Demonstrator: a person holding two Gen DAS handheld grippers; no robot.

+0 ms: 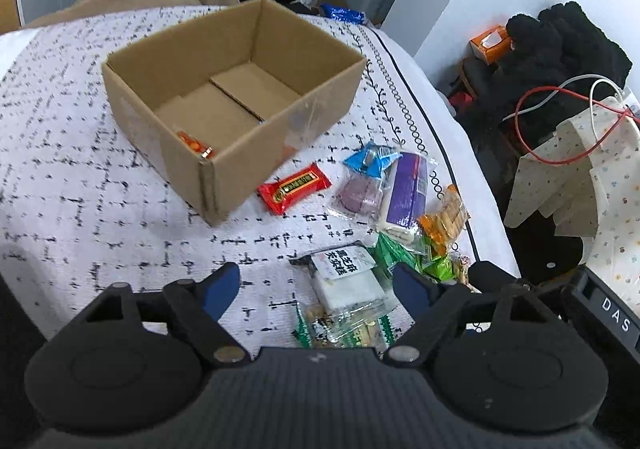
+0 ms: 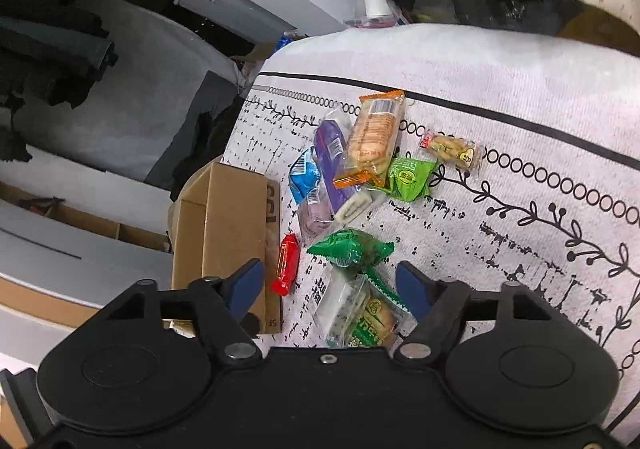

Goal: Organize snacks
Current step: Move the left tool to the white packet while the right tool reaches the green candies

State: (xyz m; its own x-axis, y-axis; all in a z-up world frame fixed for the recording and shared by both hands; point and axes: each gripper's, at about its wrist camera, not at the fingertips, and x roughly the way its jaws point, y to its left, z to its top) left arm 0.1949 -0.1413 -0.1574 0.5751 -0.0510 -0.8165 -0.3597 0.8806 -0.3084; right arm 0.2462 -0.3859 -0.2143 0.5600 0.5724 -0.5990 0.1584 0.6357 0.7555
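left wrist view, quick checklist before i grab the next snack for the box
1. Left claw open, holding nothing: ok.
2. Right claw open, holding nothing: ok.
3. Cardboard box open at the top with room inside, only one orange snack in a corner: ok.
4. Nearest target, the white packet with black print, lies between the left claw's fingers but overlaps other wrappers: not ok for a clean single pick.
5. Red candy lies alone beside the box, free of the pile: ok.
6. Whether either claw touches a packet: cannot tell.
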